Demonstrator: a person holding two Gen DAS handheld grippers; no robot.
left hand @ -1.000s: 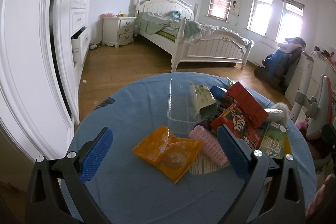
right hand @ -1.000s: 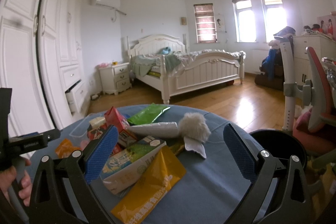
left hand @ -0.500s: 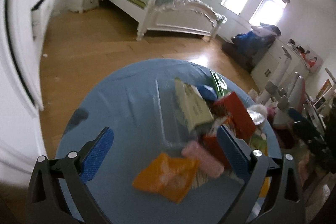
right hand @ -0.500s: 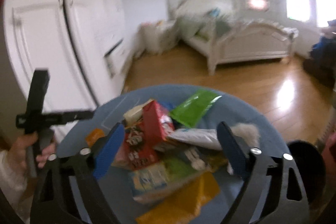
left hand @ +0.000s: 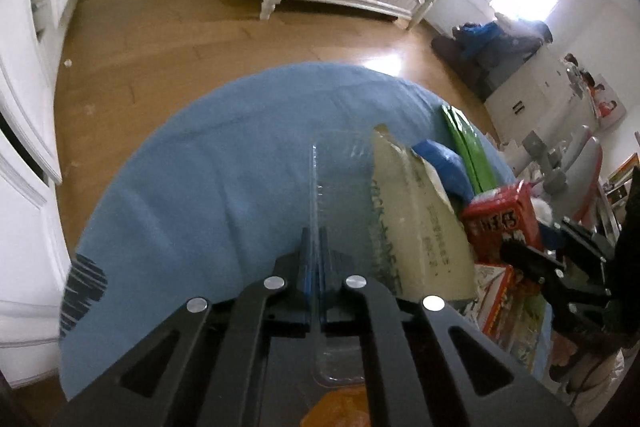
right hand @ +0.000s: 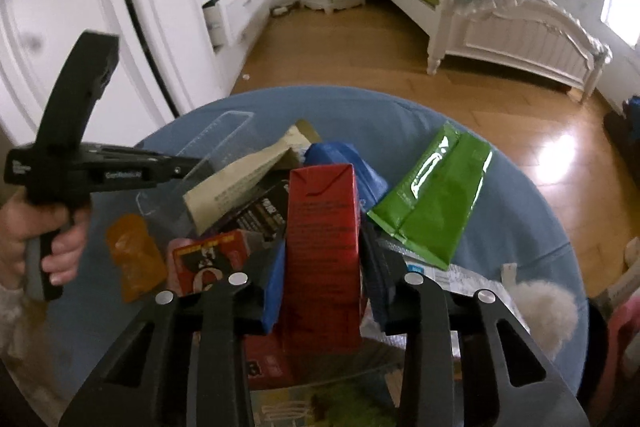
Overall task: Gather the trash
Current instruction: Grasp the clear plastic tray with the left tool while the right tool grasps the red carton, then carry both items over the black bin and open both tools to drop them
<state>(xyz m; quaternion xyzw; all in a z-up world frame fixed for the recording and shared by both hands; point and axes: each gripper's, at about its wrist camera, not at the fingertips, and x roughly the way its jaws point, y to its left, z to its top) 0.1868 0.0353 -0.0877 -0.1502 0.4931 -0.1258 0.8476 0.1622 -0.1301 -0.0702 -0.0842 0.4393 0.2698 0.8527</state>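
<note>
A pile of trash lies on a round blue table (left hand: pixel 208 163). My left gripper (left hand: pixel 316 259) is shut on the near wall of a clear plastic container (left hand: pixel 344 163); the same gripper shows at the left of the right wrist view (right hand: pixel 176 169). A beige torn packet (left hand: pixel 416 227) leans in the container. My right gripper (right hand: pixel 324 259) is shut on a red carton (right hand: pixel 322 227), its blue pads on both sides. A green pouch (right hand: pixel 436 195), an orange wrapper (right hand: pixel 134 259) and a blue wrapper (right hand: pixel 344 163) lie around it.
A white fluffy ball (right hand: pixel 540 311) sits at the table's right edge. White wardrobes (right hand: pixel 168 7) with an open drawer stand to the left, a white bed (right hand: pixel 500 15) behind. A desk and chair (left hand: pixel 568 163) stand right of the table.
Both grippers tilted down toward the table and closed: the left onto the clear container's wall, the right onto the red carton. Both were open a second ago.
</note>
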